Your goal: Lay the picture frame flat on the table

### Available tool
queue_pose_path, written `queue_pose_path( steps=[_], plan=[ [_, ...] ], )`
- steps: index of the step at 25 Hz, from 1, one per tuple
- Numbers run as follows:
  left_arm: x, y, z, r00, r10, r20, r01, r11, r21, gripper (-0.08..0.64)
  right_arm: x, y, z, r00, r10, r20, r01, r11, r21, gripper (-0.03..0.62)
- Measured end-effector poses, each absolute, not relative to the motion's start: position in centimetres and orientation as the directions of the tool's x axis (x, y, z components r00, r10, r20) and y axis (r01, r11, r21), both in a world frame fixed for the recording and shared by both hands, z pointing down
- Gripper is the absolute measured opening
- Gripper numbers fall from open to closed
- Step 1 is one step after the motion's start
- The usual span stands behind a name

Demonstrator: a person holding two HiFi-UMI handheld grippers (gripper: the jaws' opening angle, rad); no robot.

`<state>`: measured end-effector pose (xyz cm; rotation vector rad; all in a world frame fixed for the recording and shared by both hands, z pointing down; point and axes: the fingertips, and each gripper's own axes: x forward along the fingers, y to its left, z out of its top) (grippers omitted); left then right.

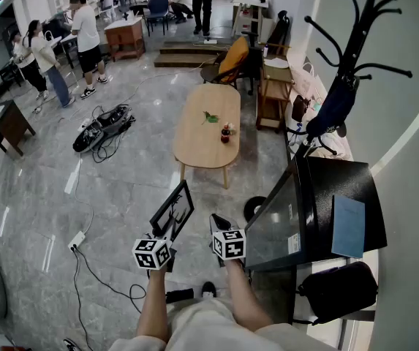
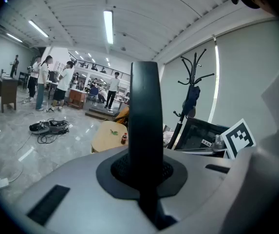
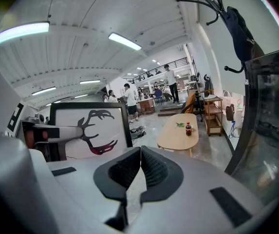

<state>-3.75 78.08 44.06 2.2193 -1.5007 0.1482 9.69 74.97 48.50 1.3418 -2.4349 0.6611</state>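
Left claw [image 1: 164, 238] is clamping shut on the picture frame [image 1: 174, 209], pinching it by its lower edge. The person is holding it up in the air over the grey tiled floor [image 1: 121, 196], close in front of their body. The frame is standing roughly upright, leaning a bit, not lying flat. From the left gripper view it is showing edge-on as a thin dark bar rising between the jaws. The right gripper view is showing its face: black border, white sheet, dark antler drawing with a reddish mark under it.

Right claw [image 3: 140, 160] is hanging just beside the frame, to its right. Its jaws are pressing together with nothing between them, and they are not touching the frame.

The oval wooden worktop [image 1: 198, 148] is sitting further ahead, well apart from the frame. It is carrying a small bottle [image 1: 226, 131] and a green sprig [image 1: 209, 117].

Far right, a black cabinet [image 1: 341, 189] is standing against the wall.
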Motion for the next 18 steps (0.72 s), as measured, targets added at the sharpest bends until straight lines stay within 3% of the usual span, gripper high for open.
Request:
queue_pose_path(
  steps=[18],
  plan=[
    [-4.4,70.9,45.4,0.440,-0.826,0.351,-0.880,-0.321,0.349,0.028,8.1,69.2,49.4,-0.525,-0.722,0.451,-0.851,0.448,-0.272,0.035]
  ],
)
